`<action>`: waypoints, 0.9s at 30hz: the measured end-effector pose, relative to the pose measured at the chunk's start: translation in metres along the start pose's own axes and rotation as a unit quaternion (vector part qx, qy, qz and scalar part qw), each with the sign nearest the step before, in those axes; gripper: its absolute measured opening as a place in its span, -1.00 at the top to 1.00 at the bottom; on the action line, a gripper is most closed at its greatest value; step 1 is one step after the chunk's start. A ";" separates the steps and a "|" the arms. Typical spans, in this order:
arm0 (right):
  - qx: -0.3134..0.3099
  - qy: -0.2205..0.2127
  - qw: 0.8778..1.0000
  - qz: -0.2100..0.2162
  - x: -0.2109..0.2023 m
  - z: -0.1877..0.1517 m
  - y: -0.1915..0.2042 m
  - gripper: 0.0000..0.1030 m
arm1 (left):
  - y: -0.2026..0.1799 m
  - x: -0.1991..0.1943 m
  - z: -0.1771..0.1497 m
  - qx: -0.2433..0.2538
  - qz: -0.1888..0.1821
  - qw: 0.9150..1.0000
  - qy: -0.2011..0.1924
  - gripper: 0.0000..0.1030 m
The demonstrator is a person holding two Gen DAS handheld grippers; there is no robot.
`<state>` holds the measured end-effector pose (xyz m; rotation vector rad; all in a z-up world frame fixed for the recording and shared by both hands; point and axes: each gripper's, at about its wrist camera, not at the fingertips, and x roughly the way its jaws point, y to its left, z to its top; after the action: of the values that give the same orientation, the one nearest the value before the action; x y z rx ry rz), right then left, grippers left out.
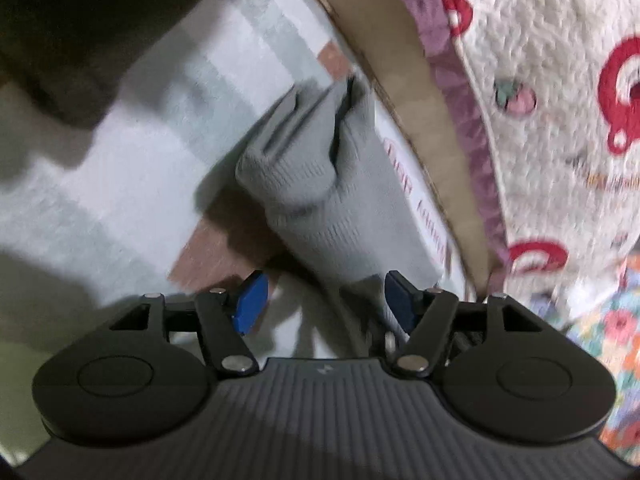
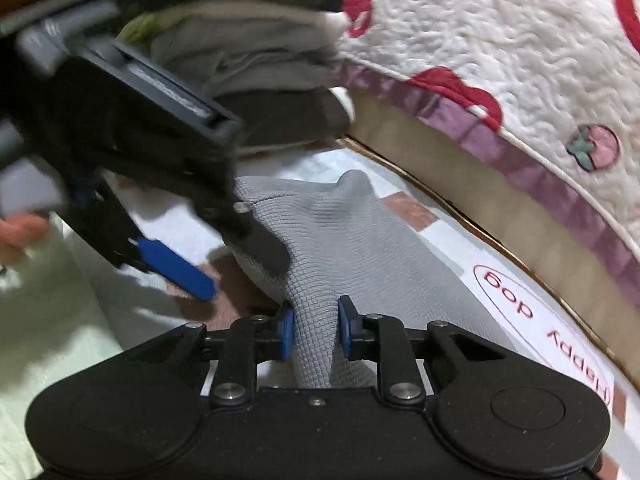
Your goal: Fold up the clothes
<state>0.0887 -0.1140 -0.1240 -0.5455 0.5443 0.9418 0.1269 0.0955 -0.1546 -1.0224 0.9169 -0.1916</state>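
Note:
A grey knit garment (image 1: 316, 184) lies bunched in folds on a pale checked sheet (image 1: 132, 168). My left gripper (image 1: 322, 300) is open, its blue pads (image 1: 250, 300) spread wide on either side of the garment's near end. In the right wrist view my right gripper (image 2: 316, 332) is shut on a pinched ridge of the same grey garment (image 2: 332, 240). The left gripper (image 2: 224, 264) shows there too, open at the garment's left side, one blue finger (image 2: 176, 266) stretched over the sheet.
A white quilt with red prints (image 2: 520, 48) and a purple border drapes over a mattress edge (image 2: 460, 168) on the right. A stack of folded clothes (image 2: 248, 40) stands at the back. The sheet carries a printed "Happy dog" label (image 2: 540, 320).

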 end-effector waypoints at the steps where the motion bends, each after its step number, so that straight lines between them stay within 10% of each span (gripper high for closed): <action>1: -0.001 -0.001 1.000 0.001 -0.001 -0.001 -0.001 0.53 | -0.003 0.005 0.003 0.003 -0.003 1.000 0.000 -0.29; 4: 0.001 -0.006 1.000 0.007 -0.002 -0.003 -0.004 0.53 | -0.012 0.015 0.011 0.019 0.000 1.000 -0.016 -0.22; 9: -0.010 -0.004 1.000 0.016 -0.005 -0.010 -0.003 0.38 | -0.022 0.016 0.009 0.097 0.048 0.993 -0.044 0.51; 12: -0.089 0.017 0.995 -0.032 -0.004 -0.025 0.014 0.01 | -0.031 0.016 0.006 0.132 0.069 0.987 -0.054 0.53; 18: -0.176 0.063 0.973 -0.138 -0.007 -0.052 0.021 0.08 | -0.032 0.012 0.012 0.135 0.064 0.987 -0.064 0.52; 27: -0.207 0.034 0.968 -0.140 0.006 -0.058 0.008 0.08 | -0.030 0.022 0.013 0.148 0.088 0.981 -0.086 0.36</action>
<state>0.0732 -0.1443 -0.1719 -1.0068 0.3185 0.7680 0.1581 0.0763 -0.1401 -0.6678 0.7886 -0.0841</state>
